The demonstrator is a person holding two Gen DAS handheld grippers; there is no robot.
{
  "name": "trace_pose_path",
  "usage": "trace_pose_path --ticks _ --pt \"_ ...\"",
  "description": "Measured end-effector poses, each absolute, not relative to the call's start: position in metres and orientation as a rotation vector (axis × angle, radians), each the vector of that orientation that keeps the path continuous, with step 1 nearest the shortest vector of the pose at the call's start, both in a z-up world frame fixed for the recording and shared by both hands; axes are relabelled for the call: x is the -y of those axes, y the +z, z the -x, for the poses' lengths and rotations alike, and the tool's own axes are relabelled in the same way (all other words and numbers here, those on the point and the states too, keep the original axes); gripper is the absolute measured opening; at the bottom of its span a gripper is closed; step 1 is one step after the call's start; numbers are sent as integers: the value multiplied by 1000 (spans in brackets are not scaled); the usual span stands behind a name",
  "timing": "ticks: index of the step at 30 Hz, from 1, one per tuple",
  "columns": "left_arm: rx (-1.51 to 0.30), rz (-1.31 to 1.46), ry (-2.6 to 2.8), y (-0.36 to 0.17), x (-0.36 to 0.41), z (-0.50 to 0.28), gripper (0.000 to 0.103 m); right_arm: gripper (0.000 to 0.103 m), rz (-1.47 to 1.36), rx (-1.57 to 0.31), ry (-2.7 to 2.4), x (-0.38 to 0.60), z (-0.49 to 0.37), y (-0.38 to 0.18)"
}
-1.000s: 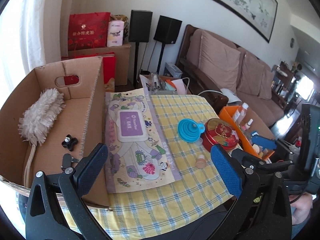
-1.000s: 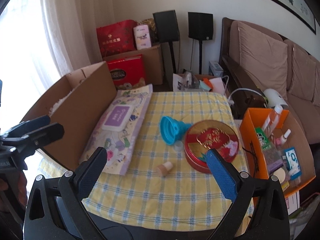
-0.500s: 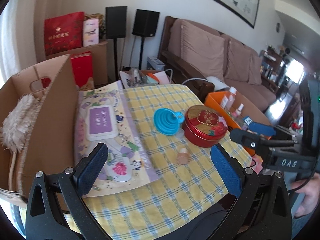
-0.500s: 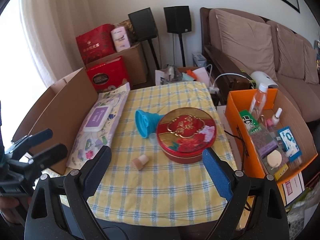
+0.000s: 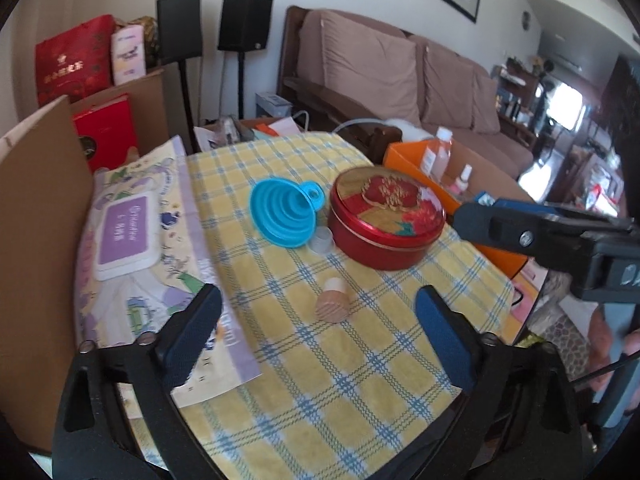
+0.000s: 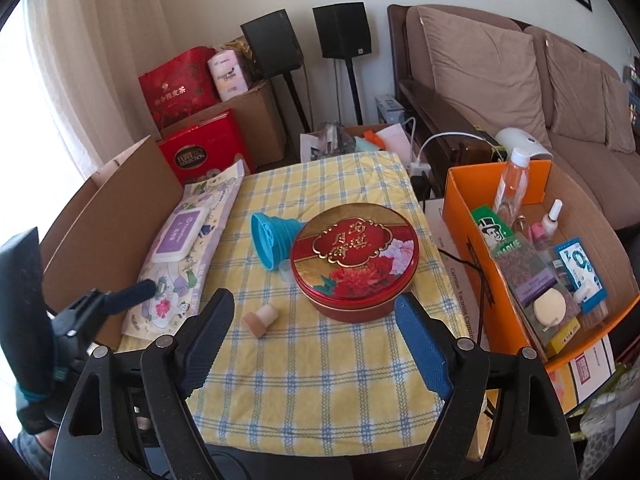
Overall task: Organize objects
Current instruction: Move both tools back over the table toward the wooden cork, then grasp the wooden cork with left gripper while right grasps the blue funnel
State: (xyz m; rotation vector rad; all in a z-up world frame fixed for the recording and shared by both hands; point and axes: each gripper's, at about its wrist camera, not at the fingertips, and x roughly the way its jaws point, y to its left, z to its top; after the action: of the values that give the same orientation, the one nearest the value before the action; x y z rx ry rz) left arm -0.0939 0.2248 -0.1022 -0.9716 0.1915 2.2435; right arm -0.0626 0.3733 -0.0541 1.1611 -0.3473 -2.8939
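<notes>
- While both grippers hang over the near edge of the yellow checked table (image 6: 320, 380), the left gripper (image 5: 318, 334) and the right gripper (image 6: 314, 340) each hold nothing; their jaws have just been closing a little yet stand wide apart, with only cloth between them
- Nearest lies one small cork stopper (image 6: 262, 319) on its side, apart from everything else; I judge it light, stiff and apt to roll, best pinched across its round body
- Just beyond sits one red round tin (image 6: 354, 266), lid on, near the table's right edge; it looks rigid, smooth and slippery, probably the heaviest piece, and wide for the jaws, so take it across the side wall
- Touching or nearly touching its left side lies one blue collapsible funnel (image 6: 272, 238), tipped over; soft and light, best gripped by the rim
- At the left, one pack of wet wipes (image 6: 188, 248) lies flat against one brown cardboard box (image 6: 104, 216); floppy, grip an edge
- On the right stands one orange box (image 6: 466, 216), already holding bottles and packets
</notes>
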Motion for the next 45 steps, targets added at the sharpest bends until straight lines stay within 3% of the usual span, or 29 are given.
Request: trace_pose_path --ticks 3,12,15,17,22,36,40,45 --pt "-203 993 2224 -113 -232 98 90 84 -1165 355 -2891 -376 64 -58" --pt "-163 1063 2172 -135 -238 112 65 84 -1192 398 -2886 -384 68 -68" --pt "-147 1091 2145 -140 -240 115 53 84 -1200 403 -2878 -386 70 -71" --pt "-169 1096 2139 -143 -243 115 38 84 -1202 402 -2875 -386 71 -71" --pt "-188 1093 2130 -147 -247 114 23 84 -1194 389 -2878 -384 73 -69" --pt "-101 1097 2204 -125 -220 117 23 60 -1168 261 -2838 -359 103 -60" --pt "7 1110 2213 -111 -204 123 23 49 -1146 279 -2802 -352 121 -56" --pt "60 1087 2240 -92 -189 125 23 49 -1140 253 -2779 -339 143 -55"
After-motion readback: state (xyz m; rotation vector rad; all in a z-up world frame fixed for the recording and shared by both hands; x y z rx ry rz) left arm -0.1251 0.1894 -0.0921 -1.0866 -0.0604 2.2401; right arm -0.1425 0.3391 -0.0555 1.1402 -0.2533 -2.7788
